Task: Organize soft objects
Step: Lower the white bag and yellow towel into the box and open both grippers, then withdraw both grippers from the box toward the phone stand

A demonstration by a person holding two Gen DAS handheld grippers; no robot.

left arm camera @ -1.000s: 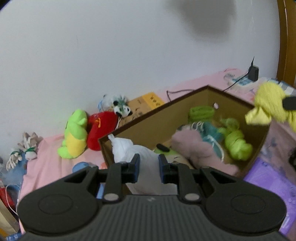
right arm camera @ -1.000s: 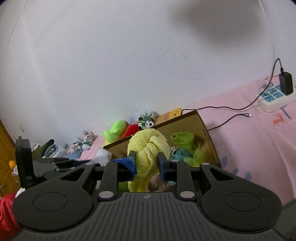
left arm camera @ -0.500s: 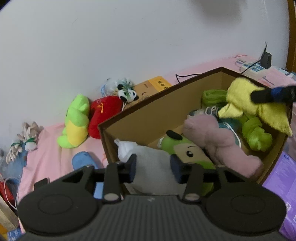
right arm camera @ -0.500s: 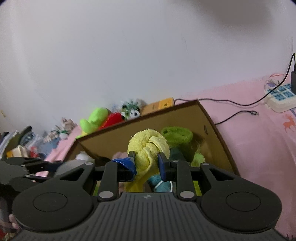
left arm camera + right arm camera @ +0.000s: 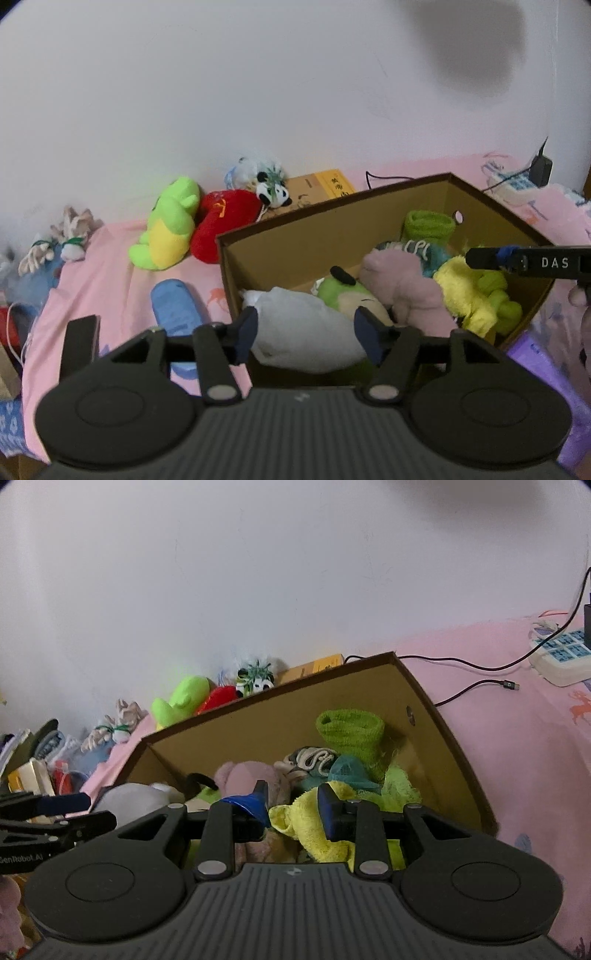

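Note:
An open cardboard box [image 5: 295,243] on the pink bedding holds several soft things: a pink plush [image 5: 406,284], a green-faced plush [image 5: 340,291], green cloth rolls [image 5: 349,731]. A white plush [image 5: 295,321] lies in the box's near corner. My left gripper [image 5: 306,332] straddles it, jaws opening, and its pads stand clear of the plush. A yellow towel [image 5: 310,830] rests on the pile. My right gripper [image 5: 293,806] hangs over it, jaws opening, with the towel loose between them. The right gripper's fingers [image 5: 517,260] reach in from the right in the left wrist view.
Behind the box by the wall lie a green-and-yellow plush [image 5: 166,225], a red plush [image 5: 221,221] and a small panda [image 5: 275,192]. A blue soft object [image 5: 177,306] lies left of the box. A power strip [image 5: 561,657] and cable [image 5: 480,686] sit at the right.
The left jaws have opened off the white plush, which now lies in the box. The right gripper came down with the yellow towel, which now rests on the pile.

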